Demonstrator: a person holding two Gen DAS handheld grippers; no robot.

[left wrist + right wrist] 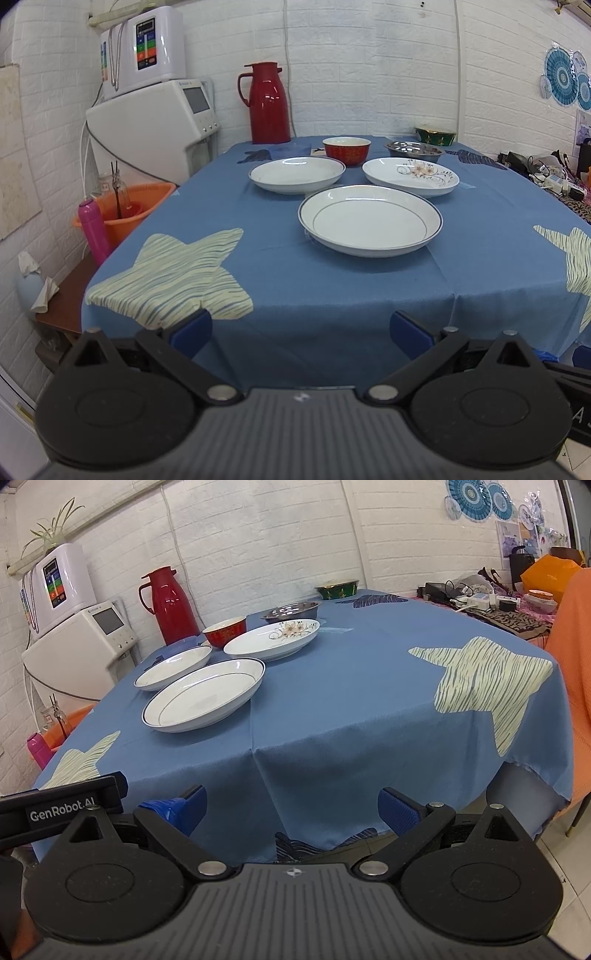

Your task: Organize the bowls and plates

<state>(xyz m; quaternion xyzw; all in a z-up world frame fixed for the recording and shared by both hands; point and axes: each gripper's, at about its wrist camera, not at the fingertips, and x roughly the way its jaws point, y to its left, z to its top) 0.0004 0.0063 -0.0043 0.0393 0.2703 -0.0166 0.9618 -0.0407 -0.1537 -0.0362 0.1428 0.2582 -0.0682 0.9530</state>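
We held the left gripper (301,330) and right gripper (291,808) spread wide and empty, plates (370,220) and bowls (346,149) at twelve o'clock mid-table, orange basin (129,206) clear only from the left wrist, orange cloth (574,657) only from the right.

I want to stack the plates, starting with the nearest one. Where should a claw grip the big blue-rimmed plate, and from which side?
Probably its near rim: the blue-rimmed plate lies flat and upright on the blue tablecloth, its raised lip facing both claws with open cloth in front. Come in low from the table's near edge, one finger over the lip, one under. The left claw is open and roughly lined up.
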